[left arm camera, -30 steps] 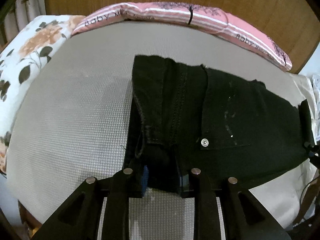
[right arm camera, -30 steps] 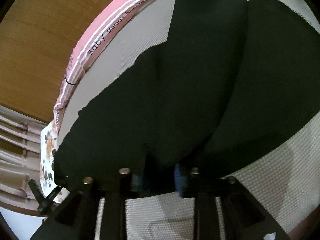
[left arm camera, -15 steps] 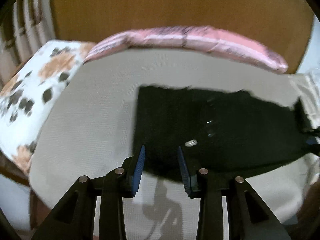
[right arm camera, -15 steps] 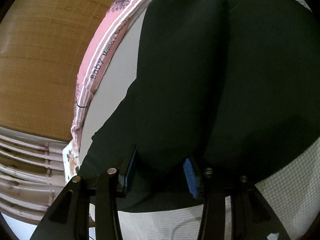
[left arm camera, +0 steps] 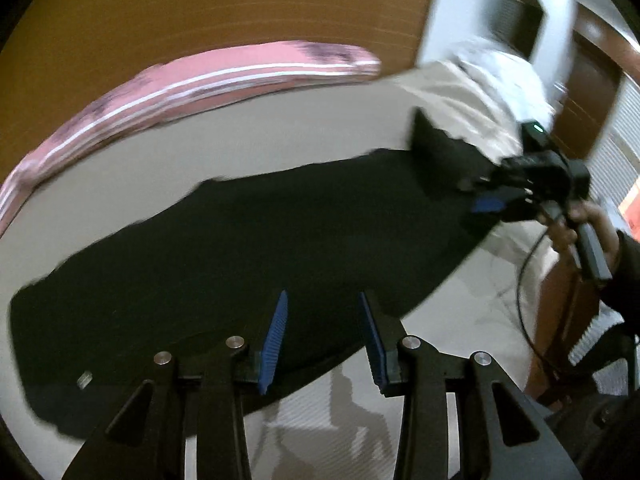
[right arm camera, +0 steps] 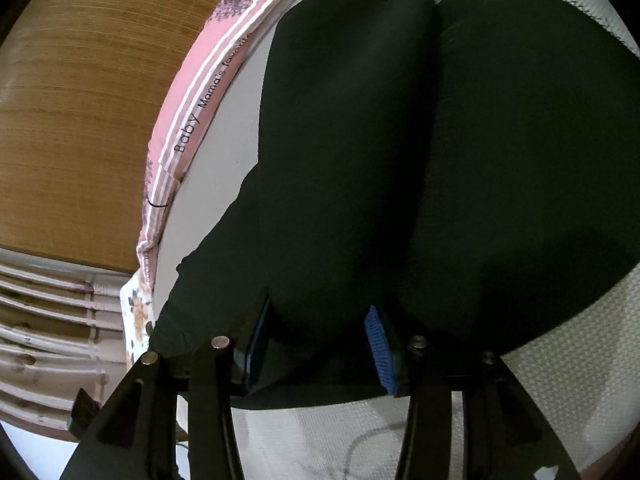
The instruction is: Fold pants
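1. Pants (left arm camera: 248, 248), black, lie spread across the pale textured mattress (left arm camera: 304, 128) in front of you, one end reaching toward the far right of the left wrist view.
2. Your left gripper (left arm camera: 323, 334) hangs above the near edge of the pants, jaws opening, blue pads apart with nothing pinched between them.
3. Your right gripper (right arm camera: 316, 340) sits low over the cloth, jaws opening; a rounded fold lies between the pads, which do not press it. The left pad is dark and hard to read.
4. Motion blur smears the left wrist view, so the pink striped pillow (left arm camera: 192, 80) and the wooden headboard (left arm camera: 224, 4) lose detail.
5. At far right, your right hand (left arm camera: 588, 232) shows on the handle, its sleeve cut off by the frame edge.
6. Folds and seams vanish in the black fabric.
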A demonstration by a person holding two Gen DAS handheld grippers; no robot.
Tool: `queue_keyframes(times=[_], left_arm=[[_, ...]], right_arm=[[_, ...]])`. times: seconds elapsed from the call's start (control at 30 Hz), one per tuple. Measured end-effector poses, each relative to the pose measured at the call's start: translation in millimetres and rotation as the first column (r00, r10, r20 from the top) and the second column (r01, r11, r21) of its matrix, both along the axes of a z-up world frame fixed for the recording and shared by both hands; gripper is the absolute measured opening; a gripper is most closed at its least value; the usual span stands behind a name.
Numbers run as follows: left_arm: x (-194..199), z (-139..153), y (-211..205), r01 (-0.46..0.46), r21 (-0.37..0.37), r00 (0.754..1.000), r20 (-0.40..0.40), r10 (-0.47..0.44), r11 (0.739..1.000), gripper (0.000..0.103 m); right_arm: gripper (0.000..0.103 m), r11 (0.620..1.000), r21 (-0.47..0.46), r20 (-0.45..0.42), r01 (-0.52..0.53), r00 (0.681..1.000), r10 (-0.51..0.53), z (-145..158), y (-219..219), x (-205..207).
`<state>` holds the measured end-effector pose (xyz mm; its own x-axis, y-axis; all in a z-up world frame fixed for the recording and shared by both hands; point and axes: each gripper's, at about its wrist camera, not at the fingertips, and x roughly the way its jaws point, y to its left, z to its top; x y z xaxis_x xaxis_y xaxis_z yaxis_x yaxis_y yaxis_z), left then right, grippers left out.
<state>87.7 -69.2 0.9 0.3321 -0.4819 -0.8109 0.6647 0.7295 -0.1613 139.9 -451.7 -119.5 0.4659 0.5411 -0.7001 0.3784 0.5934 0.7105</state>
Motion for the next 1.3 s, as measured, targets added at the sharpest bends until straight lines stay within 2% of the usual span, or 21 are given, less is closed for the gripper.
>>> queue_keyframes(times=[0.1, 0.2, 0.3, 0.4, 0.57, 0.63, 0.67, 0.77, 0.8, 0.93, 1.03, 1.2, 1.27, 1.3], left_arm=[[-3, -5, -36, 0.077, -0.009, 0.997, 0.008, -0.077, 0.997, 0.039], [-7, -13, -69, 0.153, -0.01, 0.988, 0.02, -0.153, 0.988, 0.039], [-12, -20, -97, 0.205, 0.019, 0.978, 0.041, -0.205, 0.979, 0.039], [-17, -27, -114, 0.235, 0.049, 0.969, 0.067, -0.238, 0.971, 0.039], [-27, -43, -127, 0.277, 0.083, 0.958, 0.05, -0.281, 0.957, 0.039], [-33, -49, -134, 0.295, 0.1, 0.953, 0.048, -0.301, 0.95, 0.039], [-35, -51, -137, 0.297, 0.111, 0.951, 0.055, -0.305, 0.948, 0.039], [-37, -57, -144, 0.294, 0.148, 0.948, 0.077, -0.307, 0.944, 0.039], [-37, -57, -145, 0.289, 0.153, 0.949, 0.084, -0.304, 0.945, 0.039], [-29, -58, -144, 0.256, 0.116, 0.961, 0.075, -0.266, 0.96, 0.039], [-27, -62, -146, 0.257, 0.117, 0.961, 0.073, -0.267, 0.959, 0.039], [-23, -70, -145, 0.225, 0.101, 0.972, 0.045, -0.23, 0.969, 0.039], [-21, -70, -143, 0.208, 0.081, 0.977, 0.031, -0.211, 0.975, 0.039], [-20, -70, -143, 0.204, 0.077, 0.978, 0.028, -0.207, 0.976, 0.038]], right_arm=[[0.056, 0.999, -0.041, 0.006, 0.017, 1.0, -0.017, 4, -8, -3], [0.059, 0.997, -0.064, 0.028, 0.052, 0.998, -0.05, 10, -27, -1], [0.059, 0.994, -0.088, 0.0, 0.067, 0.998, -0.068, 6, -48, 14], [0.059, 0.993, -0.053, 0.016, 0.105, 0.994, -0.104, 2, -66, 27], [0.059, 0.987, -0.037, 0.038, 0.158, 0.987, -0.156, -2, -89, 51], [0.055, 0.984, -0.038, 0.046, 0.173, 0.984, -0.171, -4, -93, 58], [0.05, 0.983, -0.031, 0.046, 0.183, 0.982, -0.181, -5, -96, 62], [0.017, 0.982, -0.042, 0.038, 0.182, 0.983, -0.18, -8, -100, 74], [0.012, 0.982, -0.041, 0.039, 0.185, 0.982, -0.183, -7, -101, 74], [0.009, 0.982, -0.068, 0.104, 0.175, 0.98, -0.167, 21, -98, 71], [0.009, 0.984, -0.09, 0.136, 0.151, 0.981, -0.138, 49, -90, 76], [0.009, 0.994, -0.087, 0.181, 0.068, 0.982, -0.051, 86, -60, 115], [0.014, 0.997, -0.076, 0.201, 0.011, 0.98, 0.005, 96, -37, 142], [0.022, 0.997, -0.068, 0.205, -0.02, 0.978, 0.034, 98, -28, 152]])
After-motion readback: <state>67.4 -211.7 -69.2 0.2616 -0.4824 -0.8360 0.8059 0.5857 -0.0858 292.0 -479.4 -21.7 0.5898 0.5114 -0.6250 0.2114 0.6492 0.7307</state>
